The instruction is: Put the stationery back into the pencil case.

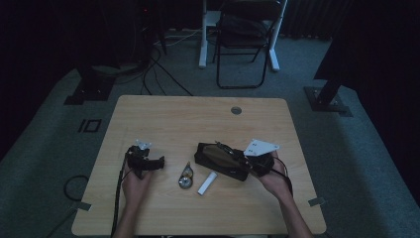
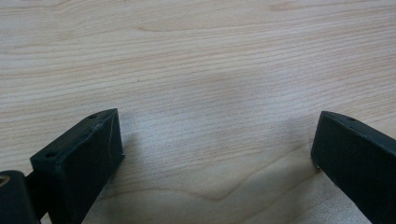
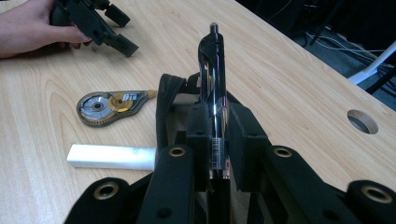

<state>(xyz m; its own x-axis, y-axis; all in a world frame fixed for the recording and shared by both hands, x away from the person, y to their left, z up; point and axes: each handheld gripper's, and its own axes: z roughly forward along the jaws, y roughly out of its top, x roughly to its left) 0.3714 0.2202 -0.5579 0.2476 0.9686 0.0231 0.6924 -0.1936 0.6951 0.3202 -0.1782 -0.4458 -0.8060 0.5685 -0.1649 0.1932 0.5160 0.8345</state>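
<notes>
The right gripper point(image 3: 218, 154) has its jaws clenched on a black pen point(image 3: 214, 88), at the centre of the right gripper view above an open black pencil case point(image 1: 220, 161) on the desk point(image 1: 198, 119). A correction-tape dispenser point(image 3: 109, 106) and white eraser point(image 3: 109, 157) lie at left (near each other). The left gripper point(image 2: 215, 154) rests with jaws released, holding nothing.

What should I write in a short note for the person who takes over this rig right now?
Right gripper: shut on a black pen, held above the open black pencil case.
Left gripper: open, nothing between its jaws, low over the table.
Correction tape and white eraser lie on the table beside the case.
Done: pen picked up.
Left, probably: put the pen in the case, then the other two items.
</notes>
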